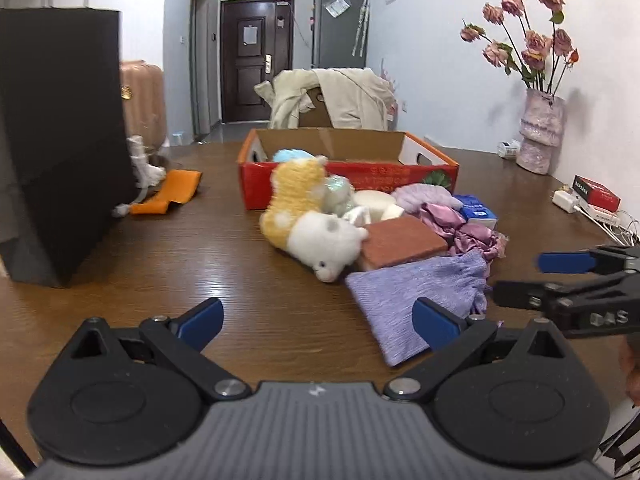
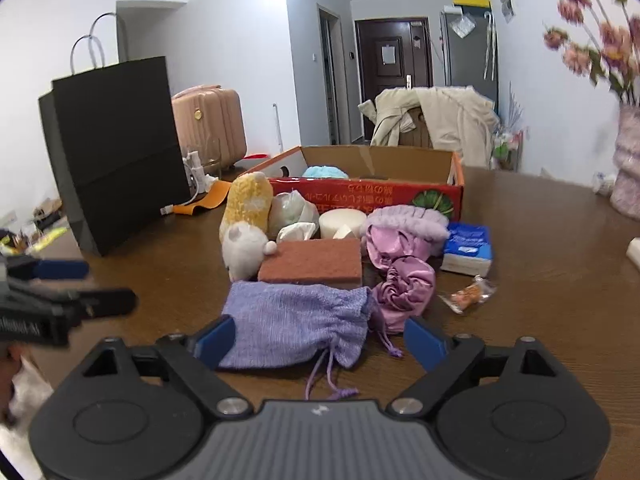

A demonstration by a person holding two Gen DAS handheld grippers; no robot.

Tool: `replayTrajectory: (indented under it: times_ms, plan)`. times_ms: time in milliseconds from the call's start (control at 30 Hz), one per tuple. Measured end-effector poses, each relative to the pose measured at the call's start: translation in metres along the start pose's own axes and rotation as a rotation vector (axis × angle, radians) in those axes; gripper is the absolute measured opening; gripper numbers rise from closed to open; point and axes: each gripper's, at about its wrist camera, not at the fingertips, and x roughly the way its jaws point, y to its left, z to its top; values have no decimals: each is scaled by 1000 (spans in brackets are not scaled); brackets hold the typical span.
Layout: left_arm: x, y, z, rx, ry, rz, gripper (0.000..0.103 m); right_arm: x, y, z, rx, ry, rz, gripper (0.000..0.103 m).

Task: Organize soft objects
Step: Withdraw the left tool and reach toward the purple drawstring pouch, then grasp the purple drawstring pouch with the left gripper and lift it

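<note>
Right hand-held gripper (image 2: 316, 340) released around lilac pouch (image 2: 296, 320); only blue plush (image 2: 324, 172) boxed upper centre, pile unsorted on counter (image 2: 540, 320)

White walls (image 1: 440, 40), dark door (image 1: 256, 56) down my hallway, grey fridge (image 1: 340, 28) beside it, wood bench (image 1: 200, 264), coat-draped chair (image 2: 436, 120), pink suitcase (image 2: 208, 124).

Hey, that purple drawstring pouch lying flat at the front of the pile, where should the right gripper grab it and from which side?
Probably the pouch by its gathered neck, where the fabric bunches above the table beside the cords. It lies flat with that end toward the near right, so come from the near side, the right gripper open, its fingers straddling the bunch, clear of the pink satin bag.
</note>
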Motion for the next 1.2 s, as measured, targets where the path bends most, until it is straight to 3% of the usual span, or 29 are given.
replayTrajectory:
  times_ms: [67, 167, 400, 467, 567, 700, 767, 1000, 1200]
  plan:
    - [15, -6, 1, -5, 36, -42, 86, 12, -5, 3, 22, 0, 22, 67]
    - [41, -14, 2, 2, 101, -97, 66, 31, -10, 6, 31, 9, 35, 58]
    - [83, -12, -3, -60, 202, -195, 61, 70, -21, 7, 56, 45, 19, 56]
    - [85, -9, -2, -64, 197, -226, 33, 75, -23, 7, 68, 49, 36, 51]
    - [87, -2, 1, -99, 199, -278, 19, 77, -18, 7, 42, 58, 26, 36]
    - [78, 6, 2, -74, 197, -310, 12, 74, -6, 7, 12, 82, 11, 27]
    - [70, 10, 1, -56, 203, -320, 11, 66, 1, 6, 14, 76, 15, 16]
    - [44, 37, -5, -86, 215, -351, 9, 44, 28, -1, 33, 68, 34, 12]
    - [10, 47, 33, -71, 61, -415, 9, 6, 35, 32, 8, -60, 45, 11]
